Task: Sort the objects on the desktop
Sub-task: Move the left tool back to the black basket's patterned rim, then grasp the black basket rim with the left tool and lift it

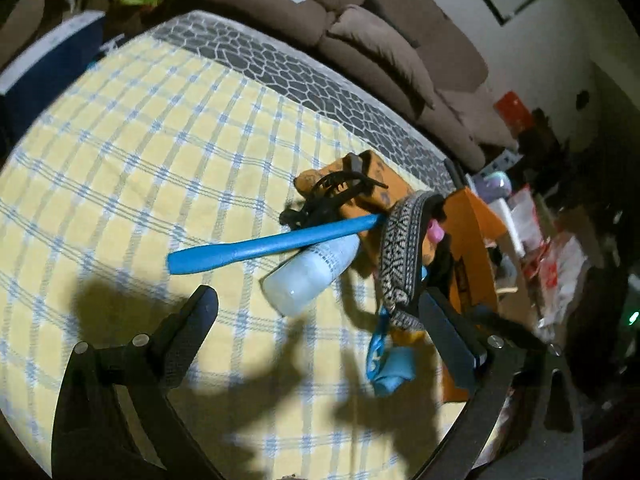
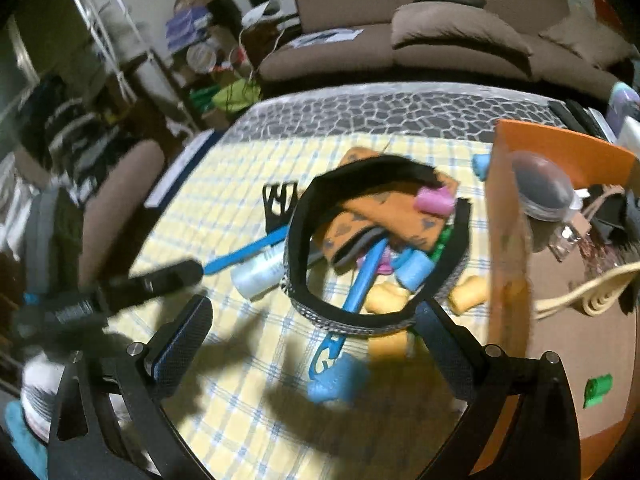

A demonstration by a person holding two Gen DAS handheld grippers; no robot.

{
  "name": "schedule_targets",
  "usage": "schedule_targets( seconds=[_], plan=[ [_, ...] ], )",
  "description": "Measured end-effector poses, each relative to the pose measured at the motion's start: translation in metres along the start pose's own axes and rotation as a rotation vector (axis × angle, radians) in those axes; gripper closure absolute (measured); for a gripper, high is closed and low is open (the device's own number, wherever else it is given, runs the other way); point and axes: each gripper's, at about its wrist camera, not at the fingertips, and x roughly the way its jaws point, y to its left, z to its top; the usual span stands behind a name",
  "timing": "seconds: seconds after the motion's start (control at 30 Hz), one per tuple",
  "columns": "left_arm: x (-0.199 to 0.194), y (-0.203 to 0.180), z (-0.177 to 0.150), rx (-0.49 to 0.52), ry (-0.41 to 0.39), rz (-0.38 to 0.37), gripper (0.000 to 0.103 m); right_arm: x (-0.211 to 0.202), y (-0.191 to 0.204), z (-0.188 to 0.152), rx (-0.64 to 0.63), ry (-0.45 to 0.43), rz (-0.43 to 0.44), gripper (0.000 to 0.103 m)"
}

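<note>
Both tools gape wide, empty; one headband (image 2: 372,248), one white bottle (image 1: 310,274), two blue combs (image 1: 272,244).

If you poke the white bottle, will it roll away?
Probably a little. The bottle is round and lies on its side, so it could roll. But the blue stick rests across it and clutter crowds its far end, so it likely won't go far. It looks like plastic, probably light.
</note>
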Motion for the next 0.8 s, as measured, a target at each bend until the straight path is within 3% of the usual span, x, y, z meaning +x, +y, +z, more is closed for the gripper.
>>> schedule_targets(
  seconds=[0.13,0.33,0.5,0.63,0.7,0.8],
  plan=[
    [0.016,0.005,-0.001,-0.081,0.034,-0.079,0.001,0.021,0.002,-0.003,-0.009,0.030,-0.015,0.000],
    [0.044,-0.010,0.003,-0.078,0.055,-0.098,0.001,0.029,-0.005,-0.004,0.025,0.056,-0.038,0.000],
    [0.052,-0.026,0.003,-0.019,0.037,-0.013,0.001,0.026,-0.012,-0.006,0.005,0.061,-0.076,0.001],
    [0.034,-0.041,0.006,0.042,-0.051,0.094,0.001,0.025,-0.011,-0.009,-0.024,0.070,-0.071,0.001],
    [0.026,-0.049,0.006,0.061,-0.088,0.087,0.001,0.025,-0.010,-0.011,-0.029,0.073,-0.069,0.001],
    [0.030,-0.056,0.006,0.087,-0.072,0.060,0.006,0.025,-0.011,-0.012,-0.008,0.076,-0.050,0.001]
  ],
)
